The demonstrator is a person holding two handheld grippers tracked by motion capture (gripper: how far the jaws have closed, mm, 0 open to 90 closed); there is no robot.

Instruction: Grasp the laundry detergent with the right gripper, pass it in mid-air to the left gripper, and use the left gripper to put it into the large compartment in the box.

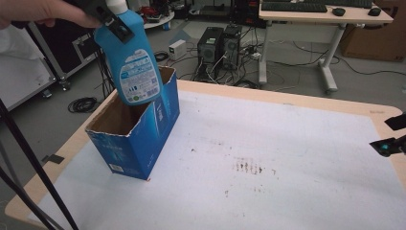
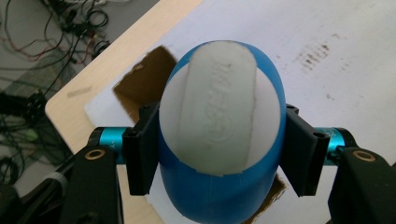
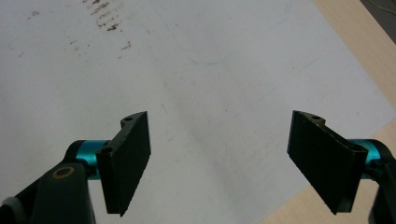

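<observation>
White paper [image 1: 287,158] covers most of the wooden table [image 1: 287,96], and some small brown marks [image 1: 249,166] stain the paper. Behind the table the floor is full of cables, with two dark computers [image 1: 218,45] and a desk [image 1: 325,17] beyond.

A blue box [image 1: 139,129] with an open top stands on the paper near the table's left edge. A blue bottle [image 1: 131,57] with a white cap hangs right over the box. Its bottom end dips just inside the open top, and it leans a little.

The left gripper [image 2: 219,149] holds the bottle up high, near the cap. Its two black jaws squeeze the bottle from both sides. A hand [image 1: 38,12] shows above the box, at the gripper.

The right gripper [image 3: 219,163] is far from the box, out by the table's right edge [image 1: 390,141]. Its jaws are spread wide apart with nothing between them, just over the paper.
</observation>
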